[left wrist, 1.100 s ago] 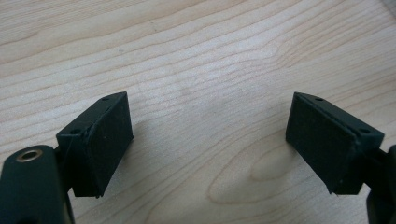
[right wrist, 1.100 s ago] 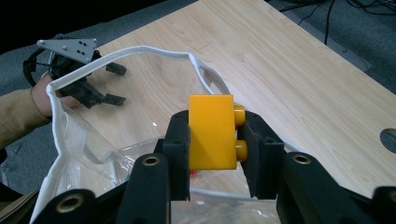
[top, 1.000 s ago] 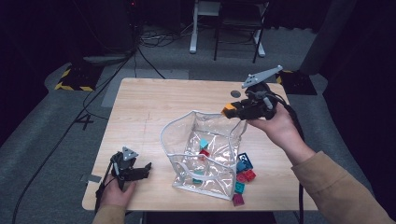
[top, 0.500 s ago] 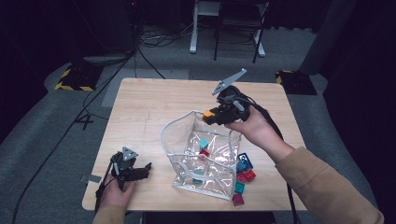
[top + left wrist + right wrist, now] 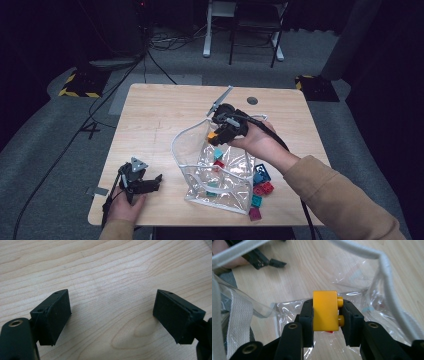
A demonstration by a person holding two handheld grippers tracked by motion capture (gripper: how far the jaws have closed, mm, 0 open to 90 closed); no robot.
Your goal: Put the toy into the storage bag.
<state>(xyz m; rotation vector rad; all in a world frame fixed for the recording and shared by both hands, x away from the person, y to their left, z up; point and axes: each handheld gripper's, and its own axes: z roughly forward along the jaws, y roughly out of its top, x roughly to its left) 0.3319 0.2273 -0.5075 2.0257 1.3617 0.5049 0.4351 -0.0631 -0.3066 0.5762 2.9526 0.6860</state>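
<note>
While clamped, glossy yellow studded brick [image 5: 325, 310], crinkly clear bag [image 5: 220, 170]

blocks [image 5: 261, 186] lie right of bag [image 5: 187, 145].

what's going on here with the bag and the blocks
A person is putting toy blocks into a clear bag on a wooden table. The right gripper is shut on a yellow block and holds it over the bag's open mouth. A few blocks already lie inside, and loose blocks sit on the table beside the bag. The left gripper rests open on the table near the front edge, holding nothing.
</note>
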